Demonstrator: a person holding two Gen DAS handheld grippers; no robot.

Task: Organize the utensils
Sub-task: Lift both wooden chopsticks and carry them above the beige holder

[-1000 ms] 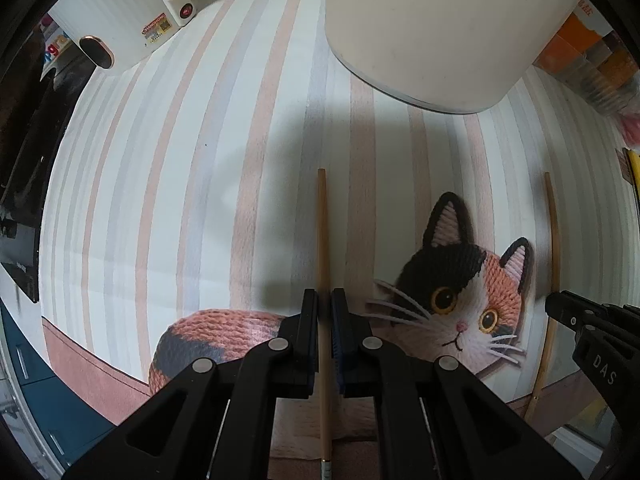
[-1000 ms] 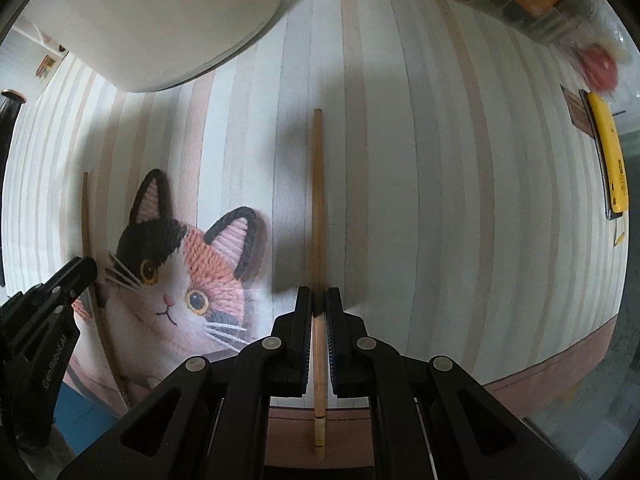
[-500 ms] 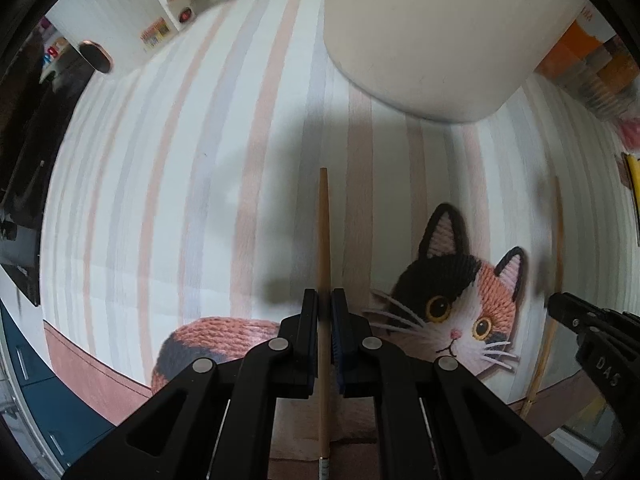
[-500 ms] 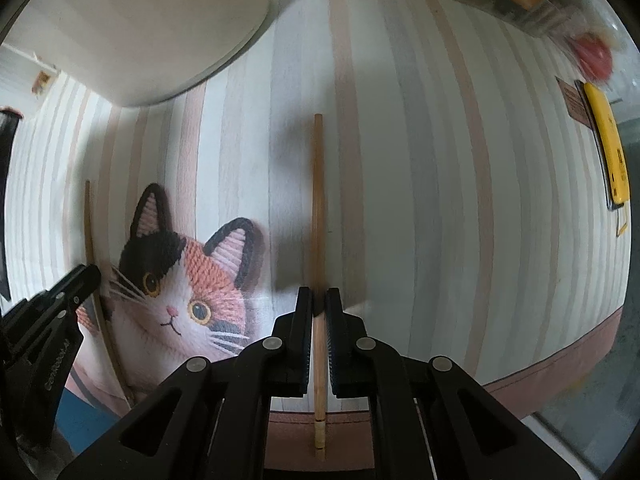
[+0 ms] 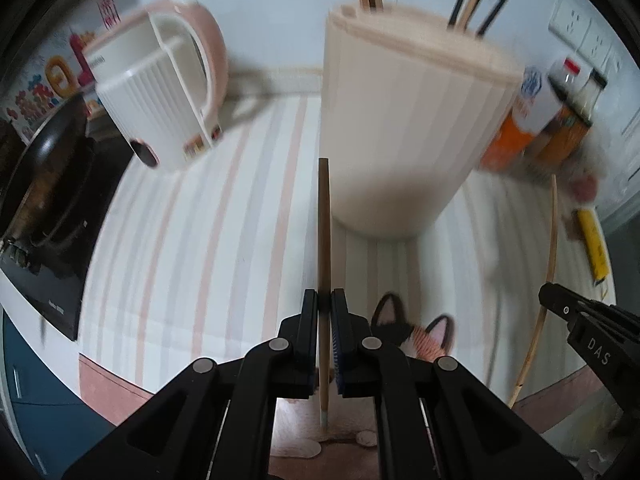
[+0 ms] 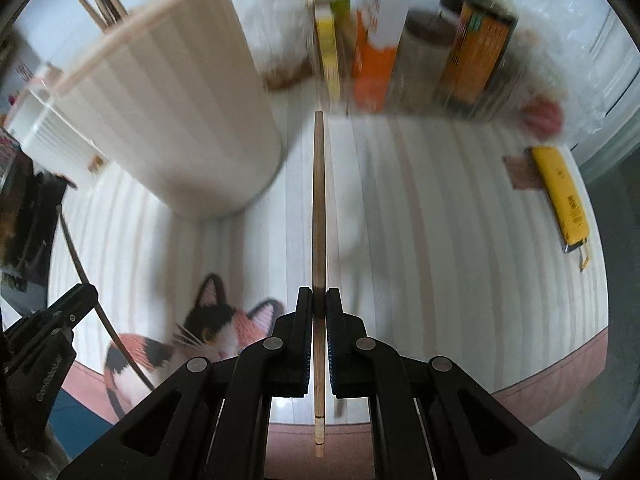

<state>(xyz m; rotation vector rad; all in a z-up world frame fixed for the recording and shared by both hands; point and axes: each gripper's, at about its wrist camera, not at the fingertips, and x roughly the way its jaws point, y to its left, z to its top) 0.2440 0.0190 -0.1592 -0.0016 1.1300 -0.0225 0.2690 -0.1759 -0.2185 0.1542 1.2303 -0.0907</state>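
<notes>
My left gripper (image 5: pixel 324 300) is shut on a wooden chopstick (image 5: pixel 323 232) that points forward, lifted above the striped mat (image 5: pixel 180 240). My right gripper (image 6: pixel 319 300) is shut on a second wooden chopstick (image 6: pixel 319 208), also lifted. A cream ribbed utensil holder (image 5: pixel 404 128) stands just ahead, with several chopsticks sticking out of its top; it also shows in the right wrist view (image 6: pixel 172 120). The right gripper with its chopstick (image 5: pixel 544 272) shows at the right edge of the left wrist view. The left gripper (image 6: pixel 52 328) shows at the left edge of the right wrist view.
A pink and white kettle (image 5: pixel 160 92) stands at the back left beside a black pan (image 5: pixel 44 168) on a stove. Bottles and cartons (image 6: pixel 400 40) line the back right. A yellow object (image 6: pixel 560 196) lies at the right. A cat picture (image 6: pixel 216 328) is on the mat.
Both grippers have risen and tilted up with their chopsticks. The views now look forward at the holder's top, the kettle and the bottles instead of down at the mat.
</notes>
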